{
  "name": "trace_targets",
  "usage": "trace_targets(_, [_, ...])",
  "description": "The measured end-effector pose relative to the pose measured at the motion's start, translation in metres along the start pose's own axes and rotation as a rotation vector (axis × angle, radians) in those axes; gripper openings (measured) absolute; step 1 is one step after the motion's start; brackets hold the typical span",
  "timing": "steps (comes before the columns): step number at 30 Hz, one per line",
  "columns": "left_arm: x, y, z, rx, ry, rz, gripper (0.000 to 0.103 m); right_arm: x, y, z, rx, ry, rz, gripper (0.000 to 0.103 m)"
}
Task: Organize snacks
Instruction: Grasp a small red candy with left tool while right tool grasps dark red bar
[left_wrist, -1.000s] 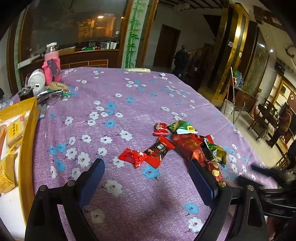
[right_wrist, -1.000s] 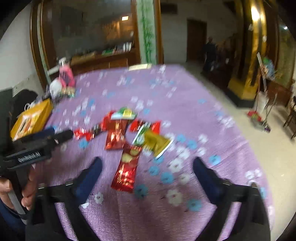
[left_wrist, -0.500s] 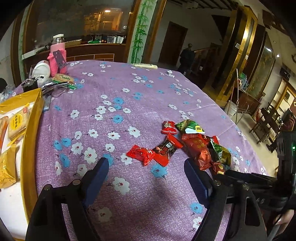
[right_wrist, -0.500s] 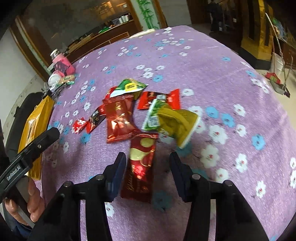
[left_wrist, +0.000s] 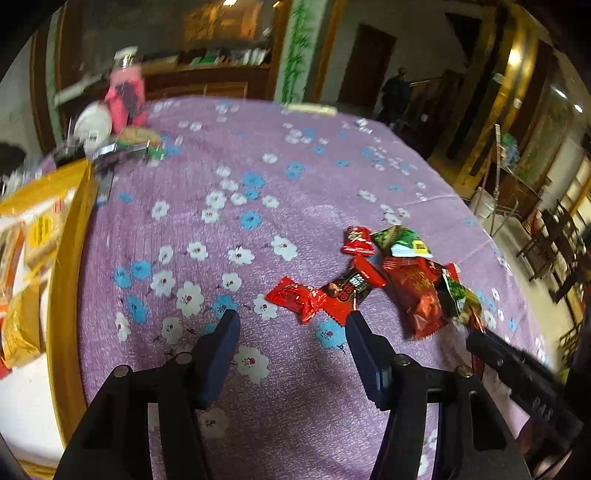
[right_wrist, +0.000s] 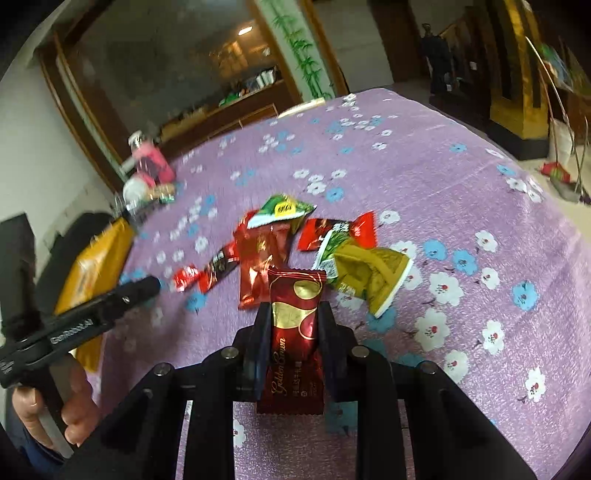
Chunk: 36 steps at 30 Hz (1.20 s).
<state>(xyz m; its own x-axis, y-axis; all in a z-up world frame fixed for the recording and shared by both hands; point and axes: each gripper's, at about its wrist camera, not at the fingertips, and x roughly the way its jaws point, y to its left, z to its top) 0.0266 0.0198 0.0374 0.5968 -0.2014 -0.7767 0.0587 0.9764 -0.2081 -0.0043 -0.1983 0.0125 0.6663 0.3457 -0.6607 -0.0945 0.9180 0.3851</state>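
My right gripper (right_wrist: 293, 314) is shut on a dark red and gold snack bar (right_wrist: 293, 325), held just above the purple flowered tablecloth (right_wrist: 443, 184). Beyond it lies a pile of snacks: a big red packet (right_wrist: 258, 262), a green packet (right_wrist: 282, 210), an olive-yellow packet (right_wrist: 369, 277) and small red candies (right_wrist: 186, 277). My left gripper (left_wrist: 291, 325) is open and empty, just short of a small red candy (left_wrist: 293, 297) and a dark red one (left_wrist: 347, 288). The left gripper also shows at the left of the right wrist view (right_wrist: 92, 317).
A yellow tray (left_wrist: 70, 258) with yellow-wrapped snacks lies at the table's left edge. A pink bottle (left_wrist: 125, 96), a white lid (left_wrist: 94, 123) and small clutter stand at the far left corner. The table's right edge drops to the floor.
My right gripper closed on the dark red and gold bar and lifted it from the pile. My left gripper narrowed its opening and moved closer to the small red candies.
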Motion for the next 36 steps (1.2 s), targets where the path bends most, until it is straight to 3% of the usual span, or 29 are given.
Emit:
trace_targets(3, [0.017,0.008,0.012,-0.100,0.087,-0.039,0.060,-0.001,0.001,0.001,0.005,-0.010,0.027,0.023])
trace_targets(5, [0.030,0.011,0.018,-0.161,0.136,-0.048,0.053,-0.003,0.001,0.001,0.008,-0.018,0.038,0.023])
trace_targets(7, [0.038,0.009,0.021,-0.179,0.148,-0.022,0.053,-0.007,-0.002,0.000,0.015,-0.032,0.048,0.023])
trace_targets(10, [0.048,0.004,0.023,-0.159,0.131,0.027,0.051,-0.009,-0.003,0.000,0.021,-0.044,0.059,0.023])
trace_targets(12, [0.051,0.000,0.024,-0.112,0.100,0.081,0.043,-0.010,-0.003,0.000,0.020,-0.045,0.067,0.023])
trace_targets(14, [0.050,-0.002,0.021,-0.053,0.087,0.103,0.031,-0.010,-0.003,0.000,0.021,-0.049,0.068,0.023])
trace_targets(17, [0.044,0.000,0.013,-0.001,0.076,0.091,0.029,-0.010,-0.003,0.000,0.021,-0.048,0.071,0.023])
trace_targets(27, [0.032,0.007,-0.003,0.061,0.031,0.032,0.030,-0.008,-0.003,0.001,0.025,-0.044,0.070,0.023])
trace_targets(32, [0.032,0.002,-0.005,0.087,0.033,0.019,0.050,-0.007,-0.003,0.001,0.030,-0.044,0.066,0.023])
trace_targets(36, [0.031,-0.005,-0.010,0.126,0.029,0.034,0.053,-0.007,-0.004,0.001,0.031,-0.045,0.067,0.023])
